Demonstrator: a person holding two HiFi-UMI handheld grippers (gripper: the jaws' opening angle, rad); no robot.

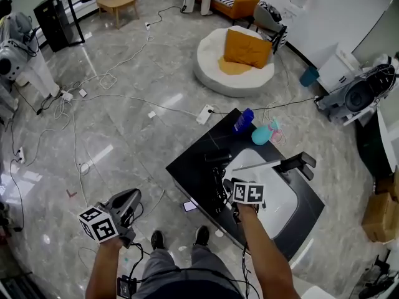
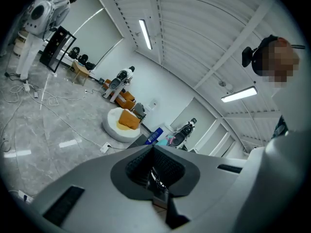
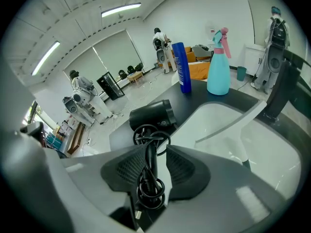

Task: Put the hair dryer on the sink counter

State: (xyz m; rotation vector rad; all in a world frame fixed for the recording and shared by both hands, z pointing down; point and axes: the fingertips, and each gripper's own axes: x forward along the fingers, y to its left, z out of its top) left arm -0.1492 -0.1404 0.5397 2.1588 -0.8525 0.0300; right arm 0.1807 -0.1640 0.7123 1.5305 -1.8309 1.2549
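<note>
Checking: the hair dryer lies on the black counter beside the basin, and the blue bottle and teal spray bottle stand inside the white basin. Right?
Not quite. The right gripper view shows the blue bottle and teal spray bottle standing on the black counter beyond the white basin, not inside it. The hair dryer does lie on the counter beside the basin.

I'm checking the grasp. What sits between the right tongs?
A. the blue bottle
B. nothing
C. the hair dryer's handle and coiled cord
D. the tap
C: in the right gripper view the black handle of the hair dryer, with its coiled cord, runs between the pads of the right tongs, while the blue bottle stands further back.
</note>
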